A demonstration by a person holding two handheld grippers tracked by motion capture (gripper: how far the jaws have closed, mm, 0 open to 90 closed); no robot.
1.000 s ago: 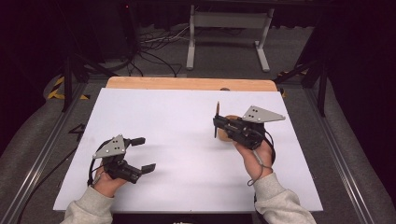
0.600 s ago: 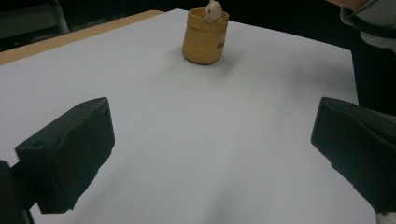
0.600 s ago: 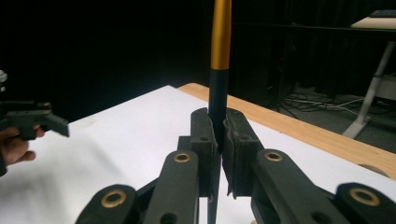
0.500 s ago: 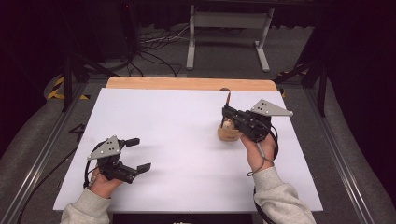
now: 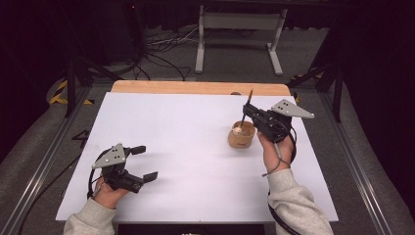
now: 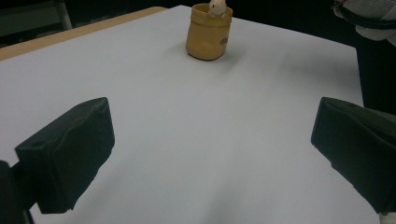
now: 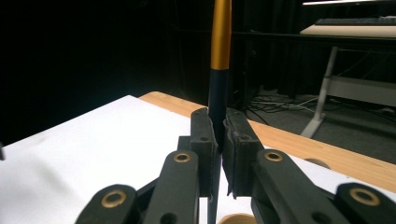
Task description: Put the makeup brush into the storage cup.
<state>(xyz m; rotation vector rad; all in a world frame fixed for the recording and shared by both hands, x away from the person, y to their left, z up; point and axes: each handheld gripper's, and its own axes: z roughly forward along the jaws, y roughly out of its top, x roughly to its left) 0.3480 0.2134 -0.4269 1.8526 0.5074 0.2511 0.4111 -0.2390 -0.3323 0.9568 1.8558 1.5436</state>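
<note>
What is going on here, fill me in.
A person works two handheld grippers over a white table. The right gripper is clamped on a thin black-and-gold stick, holding it upright with its lower end in a small tan cup. The left gripper hangs open near the table's front, holding nothing.

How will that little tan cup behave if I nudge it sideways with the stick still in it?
The cup looks taller than wide with a creased wall, so it is probably light and may tip or dent rather than slide. The white sheet looks smooth, so some skidding is possible. The stick, clamped in the right claw, looks rigid and could lever it over.
</note>
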